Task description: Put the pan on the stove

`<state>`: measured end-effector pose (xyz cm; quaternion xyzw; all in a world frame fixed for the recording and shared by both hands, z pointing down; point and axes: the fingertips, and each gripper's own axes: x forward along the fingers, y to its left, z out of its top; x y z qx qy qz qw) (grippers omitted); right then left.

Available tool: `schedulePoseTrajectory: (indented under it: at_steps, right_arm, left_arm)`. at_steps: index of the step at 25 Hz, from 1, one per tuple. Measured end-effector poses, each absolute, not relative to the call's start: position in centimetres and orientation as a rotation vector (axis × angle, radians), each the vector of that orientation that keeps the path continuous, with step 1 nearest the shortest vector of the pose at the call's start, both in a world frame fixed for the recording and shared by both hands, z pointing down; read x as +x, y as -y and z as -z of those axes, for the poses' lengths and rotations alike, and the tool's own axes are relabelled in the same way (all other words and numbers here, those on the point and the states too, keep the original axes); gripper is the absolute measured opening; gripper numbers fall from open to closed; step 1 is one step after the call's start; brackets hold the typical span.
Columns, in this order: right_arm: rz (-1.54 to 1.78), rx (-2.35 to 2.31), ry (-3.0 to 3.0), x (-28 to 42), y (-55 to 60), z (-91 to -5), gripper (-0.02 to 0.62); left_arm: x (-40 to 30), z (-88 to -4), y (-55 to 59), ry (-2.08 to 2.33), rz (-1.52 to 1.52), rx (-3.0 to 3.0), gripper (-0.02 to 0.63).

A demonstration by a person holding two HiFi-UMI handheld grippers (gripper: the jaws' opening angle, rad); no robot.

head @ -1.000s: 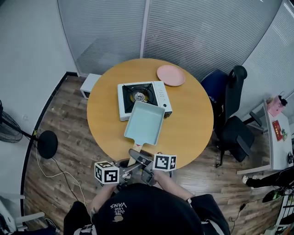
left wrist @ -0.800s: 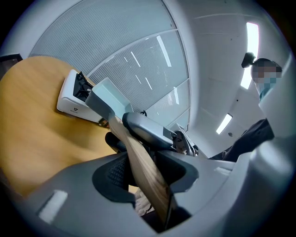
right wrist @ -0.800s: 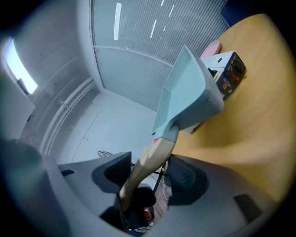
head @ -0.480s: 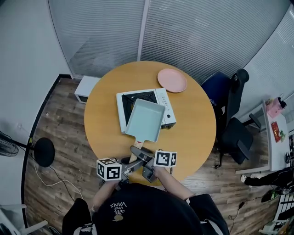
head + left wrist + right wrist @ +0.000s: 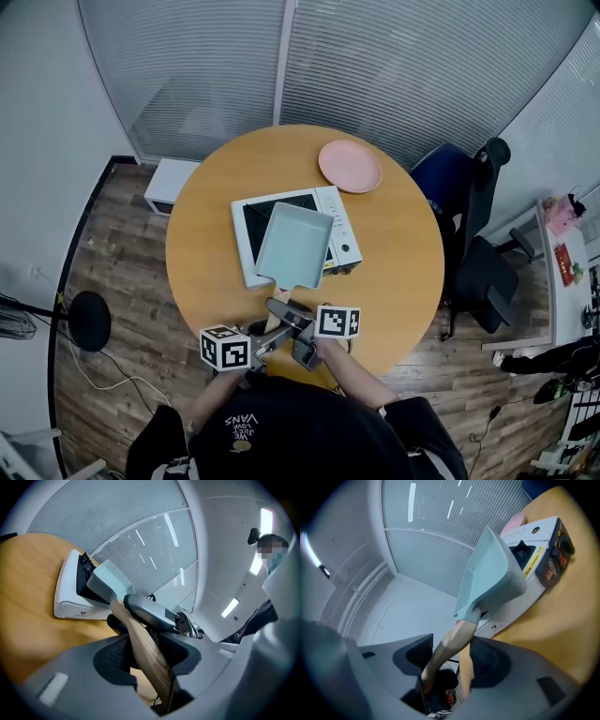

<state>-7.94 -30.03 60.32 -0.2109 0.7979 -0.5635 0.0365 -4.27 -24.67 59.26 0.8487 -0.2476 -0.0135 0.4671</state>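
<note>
1. Far to the left of the stove (image 5: 258,225), a black round base (image 5: 90,321) sits on the wooden floor. A white box (image 5: 167,184) stands on the floor nearer the stove, just past the rim of the table (image 5: 206,253).
2. The left gripper (image 5: 145,645) is on the near-left side of the stove, at the table's near edge, with its marker cube (image 5: 225,348) facing up. Its jaws are clamped on the wooden handle (image 5: 157,677), which runs slantwise between them.
3. The stove is white with a black burner top and lies near the middle of the round table.
4. The pan (image 5: 294,246), pale blue and rectangular, is over the right part of the stove's burner top. Its near end overhangs the stove's front edge. The handle points away from the stove toward the person. No view shows whether its base touches the grate.
5. The right gripper (image 5: 452,654) is on the near side of the stove, just right of the left one, and its cube (image 5: 337,322) shows in the head view. The same handle passes down between its jaws, lying against one of them, and they hold it at a wide setting.
6. The stove's control panel, with a dark knob (image 5: 565,545), is at its right end.
7. A pink plate (image 5: 350,166) lies beyond the stove's far-right corner, apart from it.
8. Well to the right of the stove, off the table, are a black office chair (image 5: 473,225) and then a white desk (image 5: 561,281).
</note>
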Motion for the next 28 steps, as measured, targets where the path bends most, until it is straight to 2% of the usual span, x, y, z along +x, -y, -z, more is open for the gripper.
schedulePoseTrajectory:
  at_steps: [24,28]
  right_arm:
    - [1.822,-0.504,-2.49,-7.8,34.2,-61.2,0.23]
    - [1.768,-0.611,-2.502,-6.4,35.0,-61.2,0.254]
  left_arm:
    - [-3.5,-59.9,29.3,0.687,0.108,1.988,0.158]
    - [-3.1,-59.6,29.6,0.689,0.171,1.948,0.156]
